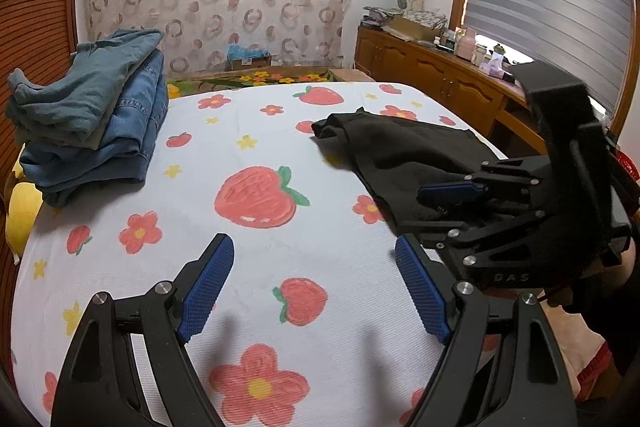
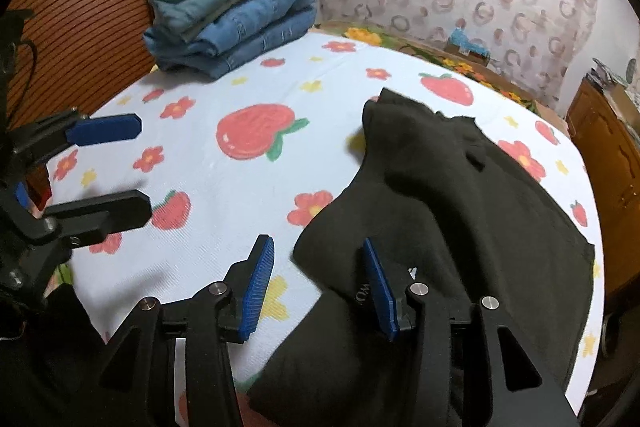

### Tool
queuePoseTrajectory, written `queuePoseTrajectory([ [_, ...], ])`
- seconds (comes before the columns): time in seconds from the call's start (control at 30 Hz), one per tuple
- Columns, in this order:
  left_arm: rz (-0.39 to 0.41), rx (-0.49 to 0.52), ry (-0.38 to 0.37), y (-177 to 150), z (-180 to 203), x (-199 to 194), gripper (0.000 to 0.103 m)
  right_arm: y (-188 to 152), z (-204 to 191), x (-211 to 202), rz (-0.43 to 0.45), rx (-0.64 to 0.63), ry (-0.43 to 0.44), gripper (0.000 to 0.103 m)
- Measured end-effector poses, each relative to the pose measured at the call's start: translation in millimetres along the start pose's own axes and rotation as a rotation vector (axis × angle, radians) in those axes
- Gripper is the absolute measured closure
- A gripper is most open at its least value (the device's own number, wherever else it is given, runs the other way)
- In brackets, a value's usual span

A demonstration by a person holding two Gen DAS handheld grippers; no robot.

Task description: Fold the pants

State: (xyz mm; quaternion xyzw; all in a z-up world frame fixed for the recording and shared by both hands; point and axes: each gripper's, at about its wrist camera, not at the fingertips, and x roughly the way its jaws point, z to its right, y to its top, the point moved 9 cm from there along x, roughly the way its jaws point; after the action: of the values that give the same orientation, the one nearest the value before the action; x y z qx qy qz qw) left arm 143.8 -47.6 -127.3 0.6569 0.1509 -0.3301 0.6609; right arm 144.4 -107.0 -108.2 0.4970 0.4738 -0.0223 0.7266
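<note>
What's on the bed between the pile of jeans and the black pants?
Nothing but bare strawberry bedsheet between the folded jeans pile and the black pants; both wrist views show it.

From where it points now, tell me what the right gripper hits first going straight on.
Most likely the black pants: the right gripper stands open just above their near edge, nothing between. Depth is unclear.

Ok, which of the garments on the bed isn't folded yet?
The black pants, spread loose beside the right gripper; the blue denim stack at the far corner is folded.
</note>
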Motion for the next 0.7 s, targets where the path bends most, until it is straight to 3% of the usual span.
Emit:
queuePoseTrajectory([
  [0.17,-0.004,-0.004,0.003,0,-1,2,0.020,0,-1,9,-0.021,-0.018,-0.037,0.058],
  [0.2,-0.005,-0.005,0.003,-1,-1,2,0.020,0,-2,10,-0.021,-0.030,-0.053,0.065],
  [0.23,-0.006,-0.005,0.002,-1,-1,3,0.020,1,0,10,-0.020,-0.039,-0.087,0.082],
  [0.27,-0.005,-0.003,0.003,-1,-1,3,0.020,1,2,9,-0.018,-0.035,-0.095,0.090],
  [0.43,-0.006,-0.001,-0.003,-3,1,3,0.020,11,21,-10,0.046,0.042,-0.084,0.093],
  [0.7,-0.014,0.025,-0.022,-2,17,9,0.020,21,67,-53,0.124,0.117,-0.151,0.093],
])
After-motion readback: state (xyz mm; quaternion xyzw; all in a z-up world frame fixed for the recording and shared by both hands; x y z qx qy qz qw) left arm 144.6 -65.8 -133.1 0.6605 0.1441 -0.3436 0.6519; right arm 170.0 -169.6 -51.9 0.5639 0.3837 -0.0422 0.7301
